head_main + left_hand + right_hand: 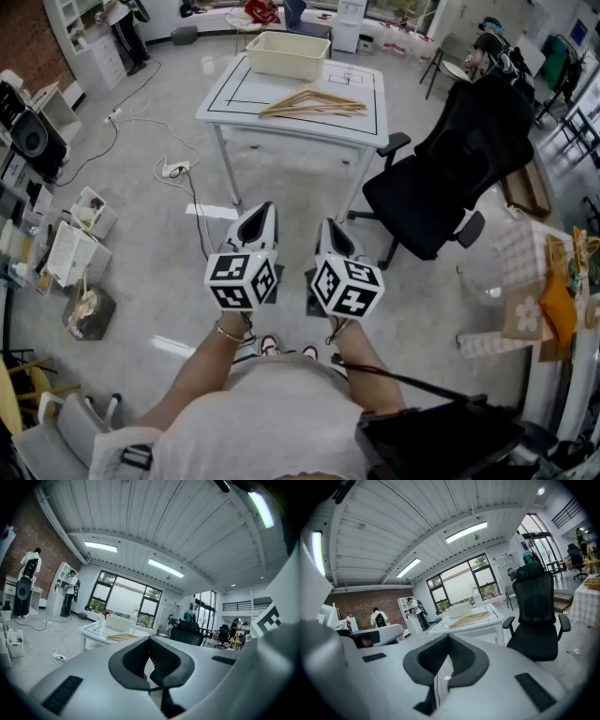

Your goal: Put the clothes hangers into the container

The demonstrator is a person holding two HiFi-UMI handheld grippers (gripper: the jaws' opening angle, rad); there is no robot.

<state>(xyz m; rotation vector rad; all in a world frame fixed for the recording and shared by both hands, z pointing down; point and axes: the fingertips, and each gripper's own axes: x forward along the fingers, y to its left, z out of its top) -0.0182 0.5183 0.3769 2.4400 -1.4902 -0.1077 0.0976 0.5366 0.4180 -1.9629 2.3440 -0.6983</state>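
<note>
I count two tools, the left gripper [257, 214] and the right gripper [332, 231]. Ahead of them: one table [234, 94], one container [281, 58], one stack of hangers [314, 103], too overlapped to number. To their right: one office chair [450, 178]. Far left: two people [29, 578].

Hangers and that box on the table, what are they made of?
The hangers look like bare wood: pale tan, matte, thin bars. The box is probably plastic: cream, smooth walls, thick rim, but it's too far to be sure.
</note>
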